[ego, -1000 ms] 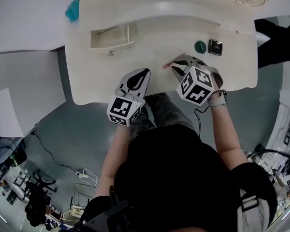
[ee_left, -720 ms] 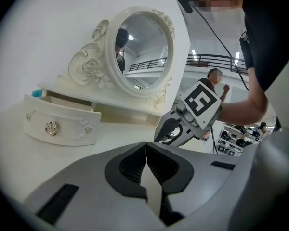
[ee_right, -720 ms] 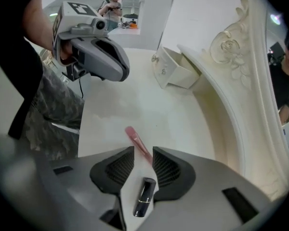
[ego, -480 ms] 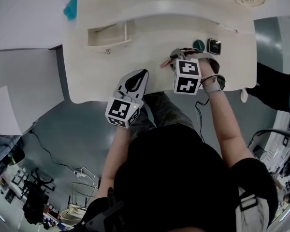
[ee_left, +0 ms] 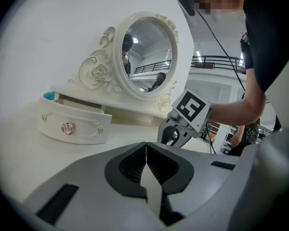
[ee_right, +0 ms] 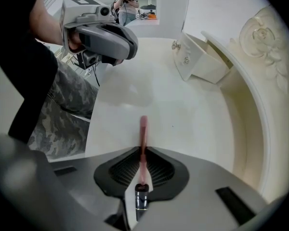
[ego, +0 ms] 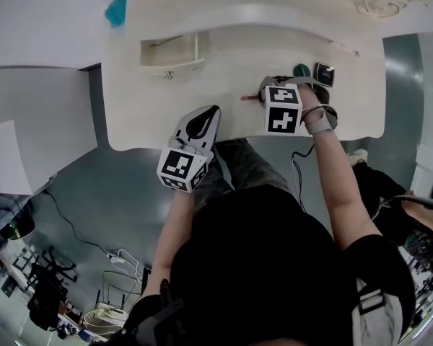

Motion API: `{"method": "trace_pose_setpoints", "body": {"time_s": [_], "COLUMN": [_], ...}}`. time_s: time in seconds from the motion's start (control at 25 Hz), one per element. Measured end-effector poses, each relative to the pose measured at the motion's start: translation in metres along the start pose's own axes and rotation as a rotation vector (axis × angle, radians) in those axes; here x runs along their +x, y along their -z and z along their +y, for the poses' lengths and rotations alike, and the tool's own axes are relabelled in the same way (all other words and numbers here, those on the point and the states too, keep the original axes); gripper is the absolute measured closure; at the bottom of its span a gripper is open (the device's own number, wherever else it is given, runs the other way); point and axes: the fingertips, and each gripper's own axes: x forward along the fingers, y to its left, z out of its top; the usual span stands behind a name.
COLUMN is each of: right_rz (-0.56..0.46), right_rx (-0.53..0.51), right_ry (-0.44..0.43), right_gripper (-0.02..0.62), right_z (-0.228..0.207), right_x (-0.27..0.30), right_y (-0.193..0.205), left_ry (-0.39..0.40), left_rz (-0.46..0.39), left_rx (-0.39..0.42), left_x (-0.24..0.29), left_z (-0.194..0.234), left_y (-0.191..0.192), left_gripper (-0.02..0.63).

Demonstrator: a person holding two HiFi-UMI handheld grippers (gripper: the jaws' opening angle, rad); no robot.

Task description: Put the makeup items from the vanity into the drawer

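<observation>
1. The open drawer (ego: 172, 52) sits far left on the vanity (ego: 224, 74).
2. The left gripper (ego: 215, 109) rests at the near edge, jaws together and empty.
3. The right gripper (ego: 264, 94) is closing on a pink makeup stick (ee_right: 143, 127), which points left, just above the top.
4. A green round pot (ego: 301, 70) and a square compact (ego: 323, 73) lie far right.
</observation>
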Motion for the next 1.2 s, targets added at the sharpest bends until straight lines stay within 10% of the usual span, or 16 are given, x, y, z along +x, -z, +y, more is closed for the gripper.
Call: {"method": "trace_pose_setpoints", "body": {"time_s": [1.2], "right_rz": [-0.38], "right_rx": [-0.002], "right_ry": [0.207], "right_gripper": [0.537], "right_z": [-0.083], "right_x": [-0.091], "right_y": [-0.177], "left_ry": [-0.111], "left_rz": [-0.072], "left_rx": [0.009], "left_x": [-0.055], "left_z": [0.087], "left_y": [-0.043], "left_gripper": [0.591]}}
